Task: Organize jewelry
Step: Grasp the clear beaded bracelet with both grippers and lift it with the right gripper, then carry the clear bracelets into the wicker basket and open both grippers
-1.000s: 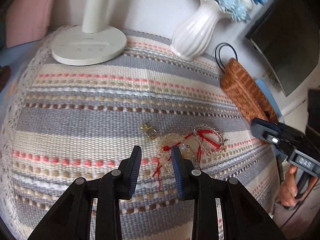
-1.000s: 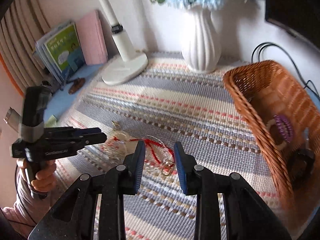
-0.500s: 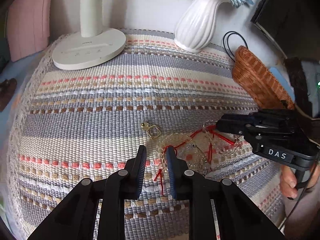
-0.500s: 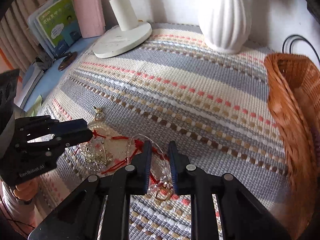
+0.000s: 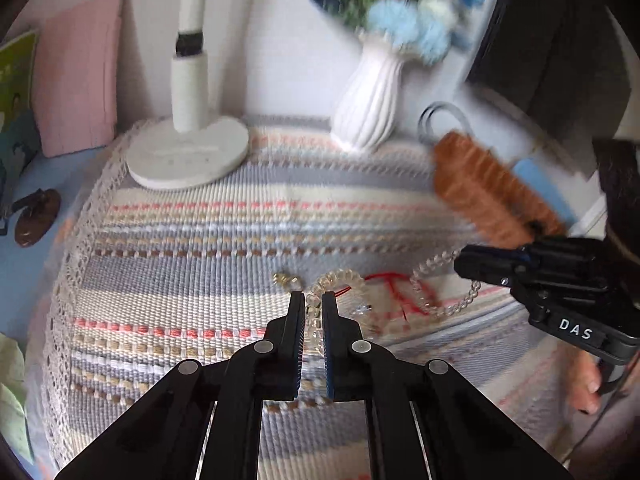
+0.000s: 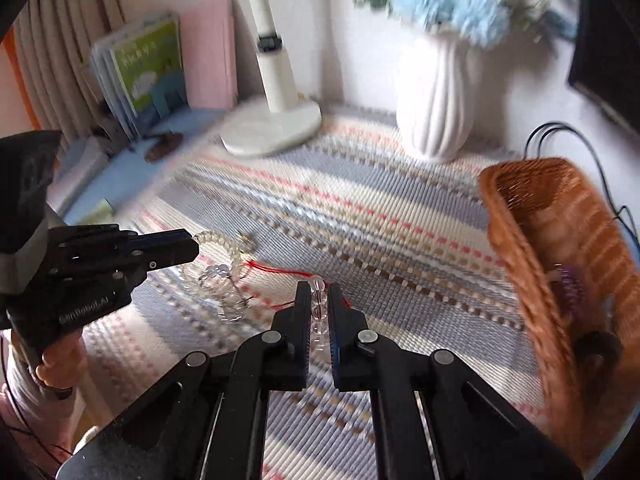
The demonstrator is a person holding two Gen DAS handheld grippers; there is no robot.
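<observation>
A tangle of clear bead bracelets with red cord (image 5: 400,288) hangs just above the striped cloth (image 5: 200,240). My left gripper (image 5: 313,300) is shut on a pale bead bracelet (image 5: 340,278); it also shows in the right wrist view (image 6: 192,246). My right gripper (image 6: 319,292) is shut on a clear bead bracelet (image 6: 318,308); it also shows in the left wrist view (image 5: 464,262). Red cord (image 6: 276,270) stretches between the two bracelets. A small gold clasp (image 5: 285,279) lies on the cloth beside them. A wicker basket (image 6: 516,216) at the right holds a purple bracelet (image 6: 570,284).
A white lamp base (image 5: 188,156) and a white vase (image 5: 368,104) of blue flowers stand at the back of the cloth. Books (image 6: 152,64) lean against the wall at the left. A black cable (image 5: 440,114) lies behind the basket. A dark screen (image 5: 560,40) is at the far right.
Both grippers have shut on bead bracelets and lifted them off the cloth, drawing the tangle apart. Both views have tilted up.
</observation>
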